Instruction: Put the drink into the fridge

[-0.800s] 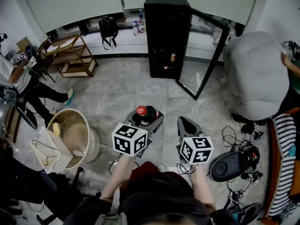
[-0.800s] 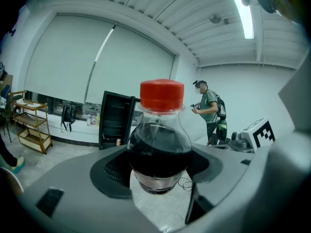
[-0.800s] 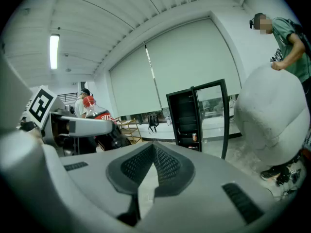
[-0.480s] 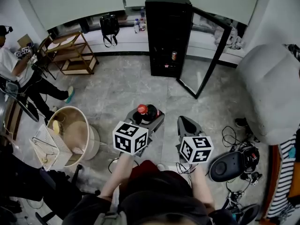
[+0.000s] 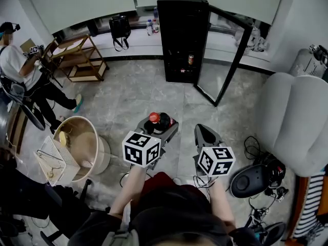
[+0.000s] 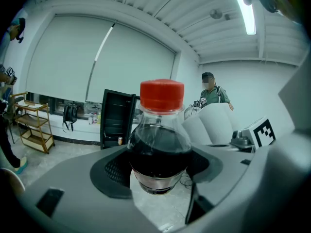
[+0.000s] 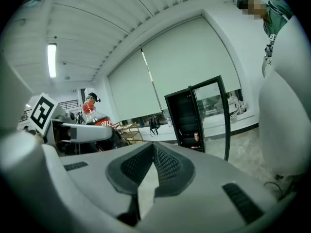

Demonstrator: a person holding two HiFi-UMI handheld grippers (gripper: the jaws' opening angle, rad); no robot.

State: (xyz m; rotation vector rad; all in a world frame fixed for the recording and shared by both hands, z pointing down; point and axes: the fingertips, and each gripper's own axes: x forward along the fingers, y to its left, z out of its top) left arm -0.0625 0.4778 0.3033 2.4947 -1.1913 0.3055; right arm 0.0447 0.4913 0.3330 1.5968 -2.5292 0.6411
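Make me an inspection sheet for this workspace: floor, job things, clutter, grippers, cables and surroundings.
Surface: grey tiled floor; no table in view.
Job's things: bottle of dark drink with a red cap; black fridge with its door open and a can on one shelf.
Clutter: round tub with a wire rack leaning on it; wooden shelf cart.
Grippers: left gripper shut on the bottle; right gripper shut, empty.
Cables: loose cables on the floor at right, beside a black device.
Surroundings: grey padded seat; a person at far left.
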